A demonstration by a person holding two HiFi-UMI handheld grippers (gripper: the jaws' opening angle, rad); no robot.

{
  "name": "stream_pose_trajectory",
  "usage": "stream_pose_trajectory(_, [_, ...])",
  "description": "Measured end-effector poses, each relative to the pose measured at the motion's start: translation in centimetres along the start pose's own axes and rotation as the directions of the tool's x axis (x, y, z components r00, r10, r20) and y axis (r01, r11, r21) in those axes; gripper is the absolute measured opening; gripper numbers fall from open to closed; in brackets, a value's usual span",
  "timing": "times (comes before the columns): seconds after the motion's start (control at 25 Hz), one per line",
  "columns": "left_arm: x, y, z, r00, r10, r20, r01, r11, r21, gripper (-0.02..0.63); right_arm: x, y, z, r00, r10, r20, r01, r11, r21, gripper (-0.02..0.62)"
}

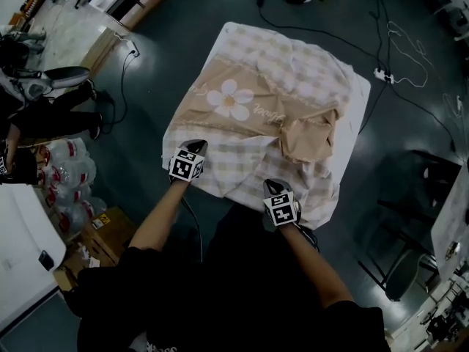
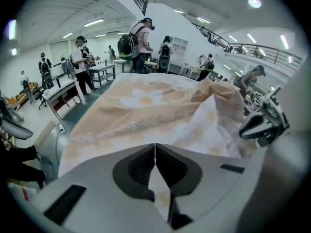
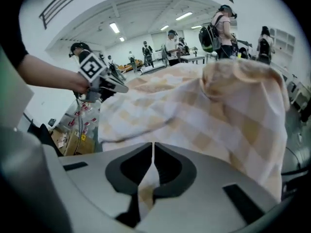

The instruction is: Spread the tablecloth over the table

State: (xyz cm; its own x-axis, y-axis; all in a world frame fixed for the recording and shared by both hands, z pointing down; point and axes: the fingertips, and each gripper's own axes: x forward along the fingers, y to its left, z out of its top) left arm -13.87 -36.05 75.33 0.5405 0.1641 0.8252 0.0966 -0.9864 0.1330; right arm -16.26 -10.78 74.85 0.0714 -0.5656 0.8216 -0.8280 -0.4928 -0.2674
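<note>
Left gripper [image 2: 155, 152] is clamped tight on the near edge of the beige-and-white checked fabric tablecloth [image 1: 293, 72] with a white flower print. Right gripper [image 3: 153, 152] pinches the same near edge further right. The cloth lies rumpled over the white table [image 1: 362, 101], a tan fold [image 1: 311, 138] bunched towards its right side, with dark grey floor [image 1: 168, 57] around

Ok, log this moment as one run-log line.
stage: spreading | left gripper: shut on tablecloth near edge | right gripper: shut on near edge | tablecloth: rumpled, bunched fold at right
</note>
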Motion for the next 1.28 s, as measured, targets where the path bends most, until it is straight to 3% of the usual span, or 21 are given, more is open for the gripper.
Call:
stream_pose_trajectory(0.16, [1.3, -3.9, -4.7, 0.999, -0.017, -0.041, 0.016, 1.000, -0.019, 0.018, 1.8, -1.4, -4.3, 0.992, -0.018, -0.127, 0.028, 0.997, 0.078, 0.029])
stream_pose_trajectory(0.32, [1.6, -1.3, -5.2, 0.999, 0.032, 0.013, -0.030, 0.995, -0.092, 0.017, 3.3, -0.8, -3.9, 0.991, -0.085, -0.108, 0.091, 0.995, 0.048, 0.023])
stream_pose_trajectory(0.56, [1.6, 4.4, -3.8, 0.996, 0.088, -0.035, -0.087, 0.996, 0.021, 0.018, 6.2, 2.9, -0.5, 0.996, -0.029, -0.079, 0.037, 0.994, 0.100, 0.023])
stream_pose_trajectory(0.72, [0.8, 7.2, -2.6, 0.992, 0.107, -0.065, -0.105, 0.994, 0.034, 0.018, 7.5, 4.3, 1.4, 0.999, -0.006, -0.046, 0.011, 0.993, 0.115, 0.021])
stream_pose_trajectory(0.92, [-0.8, -0.4, -2.0, 0.998, -0.026, 0.053, 0.019, 0.992, 0.121, 0.018, 3.4, 1.3, 0.2, 0.997, -0.083, 0.003, 0.080, 0.972, 0.223, 0.021])
stream_pose_trajectory(1.04, [0.3, -4.1, -4.4, 0.998, -0.053, 0.023, 0.050, 0.991, 0.125, 0.018, 3.4, -0.6, -2.0, 0.989, -0.137, -0.051, 0.146, 0.951, 0.272, 0.021])
stream_pose_trajectory(1.16, [1.0, -4.5, -7.1, 1.000, -0.022, 0.017, 0.021, 0.998, 0.065, 0.018, 3.7, 0.1, -3.5, 0.983, -0.176, -0.056, 0.184, 0.939, 0.292, 0.018])
stream_pose_trajectory(1.28, [0.1, -2.6, -6.8, 0.999, 0.015, 0.037, -0.013, 0.998, -0.066, 0.017, 4.0, 2.3, -3.8, 0.992, -0.108, -0.059, 0.121, 0.946, 0.302, 0.018])
